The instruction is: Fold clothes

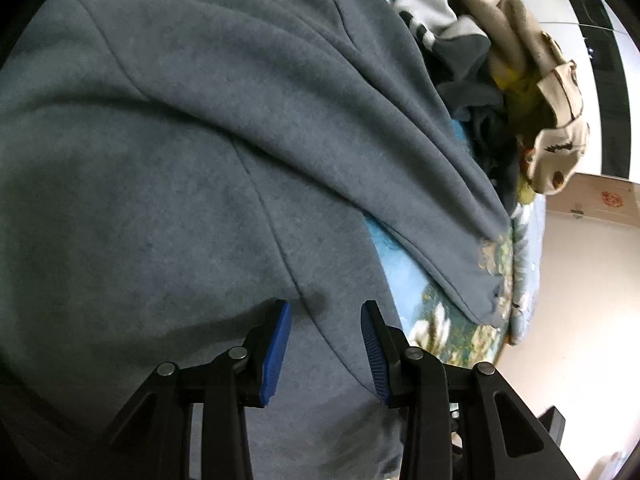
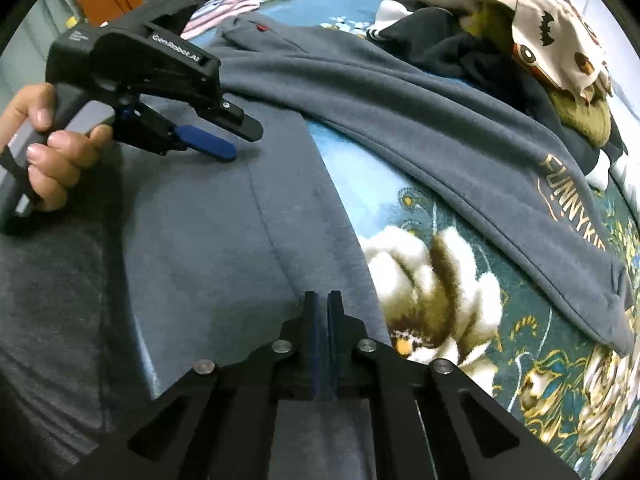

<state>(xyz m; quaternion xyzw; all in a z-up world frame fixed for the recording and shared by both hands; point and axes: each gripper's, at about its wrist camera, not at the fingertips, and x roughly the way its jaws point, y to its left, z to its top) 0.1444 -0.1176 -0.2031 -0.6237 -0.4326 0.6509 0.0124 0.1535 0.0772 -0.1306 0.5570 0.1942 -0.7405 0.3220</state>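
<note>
Grey-blue sweatpants (image 1: 168, 184) lie spread on a floral bed cover, one leg running away to the right with gold lettering near its cuff (image 2: 572, 200). My left gripper (image 1: 325, 310) is open, its blue pads just above the cloth near the crotch seam, holding nothing. It also shows in the right wrist view (image 2: 240, 142), held by a hand over the pants. My right gripper (image 2: 322, 300) is shut, its tips at the edge of the near leg (image 2: 224, 248); no cloth shows between the pads.
A pile of other clothes (image 2: 520, 40) sits at the far right of the bed, with a beige printed piece on top. Pink cloth (image 2: 224, 4) lies at the far side. The blue floral cover (image 2: 440, 288) shows between the legs. The bed edge and floor (image 1: 580, 288) are to the right.
</note>
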